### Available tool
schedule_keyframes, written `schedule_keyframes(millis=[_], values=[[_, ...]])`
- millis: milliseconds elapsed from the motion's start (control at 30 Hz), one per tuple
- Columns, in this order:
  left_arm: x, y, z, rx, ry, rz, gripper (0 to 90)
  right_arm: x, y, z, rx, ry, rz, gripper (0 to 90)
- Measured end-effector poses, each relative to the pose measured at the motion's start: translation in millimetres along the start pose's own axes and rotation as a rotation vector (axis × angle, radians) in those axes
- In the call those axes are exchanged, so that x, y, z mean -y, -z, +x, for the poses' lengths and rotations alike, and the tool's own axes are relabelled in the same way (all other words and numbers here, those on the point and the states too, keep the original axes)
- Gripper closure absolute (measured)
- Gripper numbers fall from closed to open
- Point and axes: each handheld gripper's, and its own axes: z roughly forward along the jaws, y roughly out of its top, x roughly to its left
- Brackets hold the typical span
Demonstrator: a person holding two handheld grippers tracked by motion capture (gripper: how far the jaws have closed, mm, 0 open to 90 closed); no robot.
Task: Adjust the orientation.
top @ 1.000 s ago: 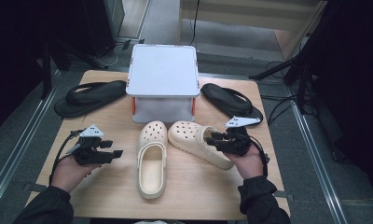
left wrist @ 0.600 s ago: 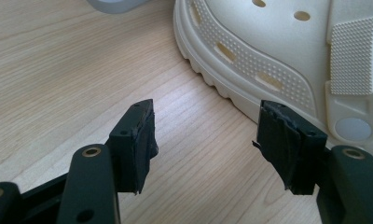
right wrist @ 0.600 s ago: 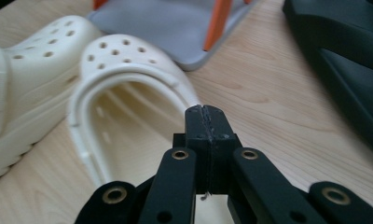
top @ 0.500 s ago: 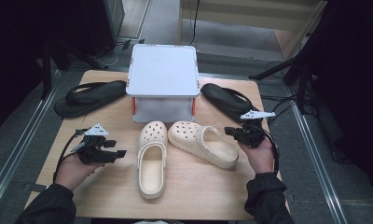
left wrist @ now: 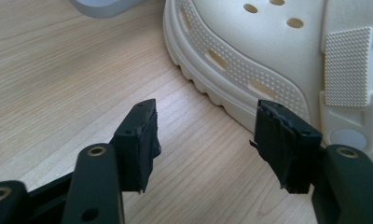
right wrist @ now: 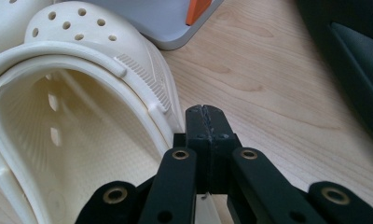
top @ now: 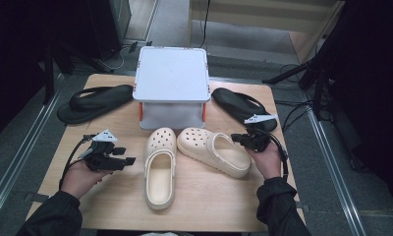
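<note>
No brand is readable on the 2 cream clogs (top: pixel 160 164). The left gripper (left wrist: pixel 205 140) is held wide open, empty; the right gripper (right wrist: pixel 206 122) is closed on nothing.

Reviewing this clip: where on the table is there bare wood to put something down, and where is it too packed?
Free: the near right corner of the table, below the angled clog; the near left strip beside the straight clog. Crowded: the far half, where the lidded box sits between the left flip-flop and right flip-flop, with both clogs' toes close to the box.
</note>
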Motion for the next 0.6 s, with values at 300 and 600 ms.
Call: schedule_keyframes(millis=[300, 600], values=[[-12.1, 4.3, -4.1, 0.093, 0.041, 0.020, 72.2, 4.9, 3.1, 3.9, 0.003, -0.008, 0.000, 90.0], [-17.4, -9.6, -4.1, 0.103, -0.006, 0.052, 89.9, 9.3, 6.4, 10.7, 0.008, -0.015, 0.002, 90.0]])
